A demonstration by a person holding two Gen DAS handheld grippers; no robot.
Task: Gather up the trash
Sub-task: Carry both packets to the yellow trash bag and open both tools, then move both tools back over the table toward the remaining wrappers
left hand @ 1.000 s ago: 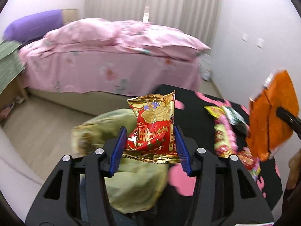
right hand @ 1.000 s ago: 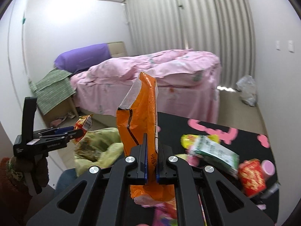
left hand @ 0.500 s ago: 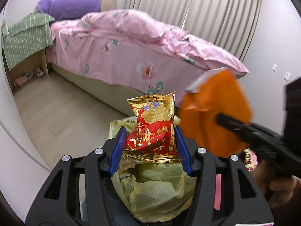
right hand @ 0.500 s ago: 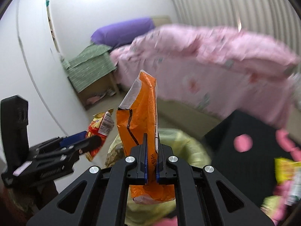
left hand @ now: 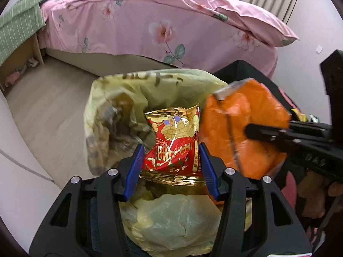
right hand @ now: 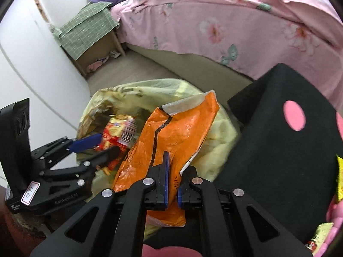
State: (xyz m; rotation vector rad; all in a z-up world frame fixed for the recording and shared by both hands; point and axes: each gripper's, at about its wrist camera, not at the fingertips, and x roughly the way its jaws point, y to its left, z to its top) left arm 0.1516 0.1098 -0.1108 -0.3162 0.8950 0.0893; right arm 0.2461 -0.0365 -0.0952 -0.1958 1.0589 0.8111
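Note:
My left gripper (left hand: 170,153) is shut on a red and gold snack packet (left hand: 173,143) and holds it over the open mouth of a pale yellow trash bag (left hand: 120,98). My right gripper (right hand: 172,171) is shut on an orange wrapper (right hand: 171,132), held just right of the red packet and over the same bag (right hand: 223,128). The right gripper and orange wrapper (left hand: 240,128) show at the right of the left wrist view. The left gripper (right hand: 100,145) with the red packet (right hand: 116,132) shows at the left of the right wrist view.
A black table with pink dots (right hand: 285,141) stands right of the bag, with more snack wrappers (right hand: 340,180) at its right edge. A pink-covered bed (left hand: 171,25) lies behind. A green-covered nightstand (right hand: 90,27) stands at the far left on a wood floor (left hand: 49,107).
Both grippers have tilted down and come closer over the trash bag, each still holding its wrapper. The bag's mouth now fills the middle of both views.

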